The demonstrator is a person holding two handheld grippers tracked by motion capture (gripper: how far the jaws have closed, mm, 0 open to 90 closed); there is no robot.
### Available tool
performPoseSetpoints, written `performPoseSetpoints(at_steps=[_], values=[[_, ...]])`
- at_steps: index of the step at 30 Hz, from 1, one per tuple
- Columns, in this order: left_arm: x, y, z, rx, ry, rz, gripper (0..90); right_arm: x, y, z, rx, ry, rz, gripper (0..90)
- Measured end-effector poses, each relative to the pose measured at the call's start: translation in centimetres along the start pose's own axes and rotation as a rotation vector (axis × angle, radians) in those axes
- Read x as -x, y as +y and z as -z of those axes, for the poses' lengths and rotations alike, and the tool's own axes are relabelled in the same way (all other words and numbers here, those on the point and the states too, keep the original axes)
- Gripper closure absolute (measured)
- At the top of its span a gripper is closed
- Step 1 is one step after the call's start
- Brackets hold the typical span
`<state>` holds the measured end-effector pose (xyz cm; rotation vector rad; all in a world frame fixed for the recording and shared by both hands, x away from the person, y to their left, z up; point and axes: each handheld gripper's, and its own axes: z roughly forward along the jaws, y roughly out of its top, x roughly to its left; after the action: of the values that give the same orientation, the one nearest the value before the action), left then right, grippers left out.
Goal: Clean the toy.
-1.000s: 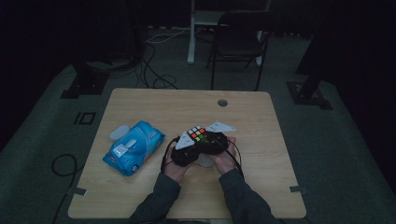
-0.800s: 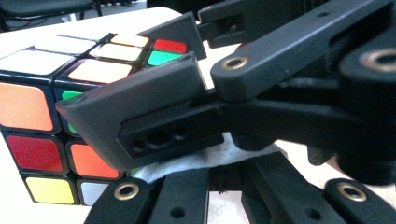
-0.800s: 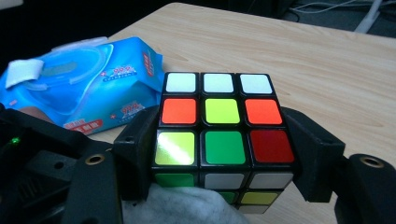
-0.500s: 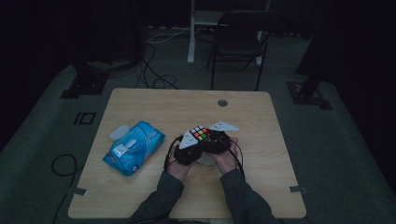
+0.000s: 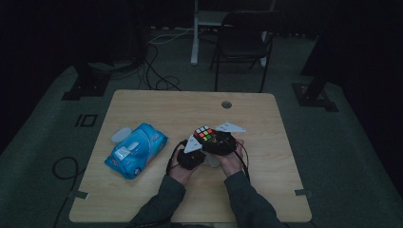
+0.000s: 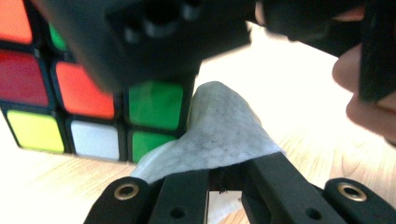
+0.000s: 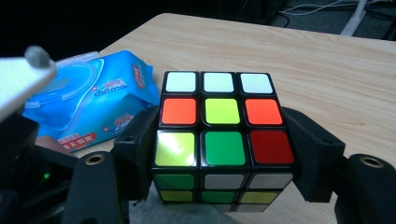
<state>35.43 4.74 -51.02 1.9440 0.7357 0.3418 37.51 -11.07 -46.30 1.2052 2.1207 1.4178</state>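
Wipes pack (image 5: 136, 150): blue, soft, lying slantwise on the left half of the counter, lower left of the high view; white flip lid on top.
Loose white lid or cap (image 5: 121, 135): just beside the pack's upper left corner.
Counter (image 5: 161, 109): pale wood, rounded corners, a round cable hole (image 5: 226, 104) near its far edge.
Chair (image 5: 244, 45): dark, top centre, behind the counter.
Floor cables (image 5: 159, 71): looped, upper left of centre.
Floor (image 5: 43, 142): grey carpet.
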Motion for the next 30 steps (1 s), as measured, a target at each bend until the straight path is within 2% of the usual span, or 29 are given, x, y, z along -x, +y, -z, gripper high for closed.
performPoseSetpoints(at_steps=[3, 5, 11, 17, 30], values=[[-0.2, -0.3, 0.0, -0.007, -0.002, 0.017, 90.0, 0.1, 0.1, 0.1, 0.004, -0.002, 0.002, 34.1], [-0.5, -0.5, 0.2, 0.001, -0.023, 0.031, 90.0, 0.3, 0.2, 0.3, 0.006, -0.001, 0.002, 34.1], [-0.5, -0.5, 0.4, -0.019, -0.007, 0.007, 90.0, 0.3, 0.3, 0.6, 0.008, 0.006, 0.007, 34.0], [-1.5, -1.1, 0.9, -0.015, 0.012, 0.043, 90.0, 0.4, 0.4, 0.9, 0.003, 0.013, 0.015, 34.0], [-2.3, -1.3, 1.1, -0.015, 0.031, 0.057, 90.0, -0.1, 0.1, 0.6, -0.019, 0.049, 0.028, 34.1]])
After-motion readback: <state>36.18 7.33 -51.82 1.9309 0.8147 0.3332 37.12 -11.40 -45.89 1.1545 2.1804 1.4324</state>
